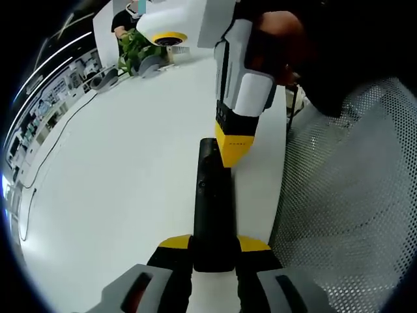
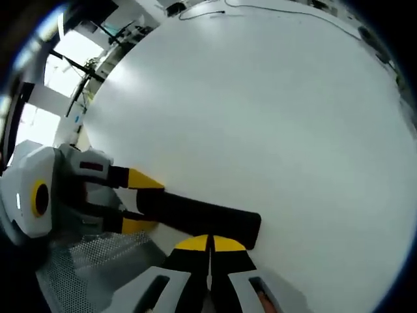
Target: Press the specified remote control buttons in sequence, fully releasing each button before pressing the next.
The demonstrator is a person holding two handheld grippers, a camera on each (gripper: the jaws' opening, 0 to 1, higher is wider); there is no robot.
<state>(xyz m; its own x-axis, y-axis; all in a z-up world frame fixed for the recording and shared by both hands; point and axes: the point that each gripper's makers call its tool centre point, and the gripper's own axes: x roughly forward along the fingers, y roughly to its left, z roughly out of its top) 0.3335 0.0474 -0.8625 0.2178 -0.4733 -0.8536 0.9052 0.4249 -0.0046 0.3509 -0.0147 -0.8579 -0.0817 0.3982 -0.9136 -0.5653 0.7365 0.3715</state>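
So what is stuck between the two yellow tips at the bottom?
In the left gripper view, the black remote sits clamped between the left gripper tips.

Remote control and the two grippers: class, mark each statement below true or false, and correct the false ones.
1. The left gripper has its jaws clamped on the near end of the black remote control. True.
2. The right gripper comes down with its jaws spread wide apart. False: its yellow tips are closed together, meeting the remote's top face.
3. The remote lies flat on the white table with nothing holding it. False: the left gripper holds it by one end.
4. A dark cable runs across the far part of the table. True.
5. A white mesh surface sits beside the table's edge. True.
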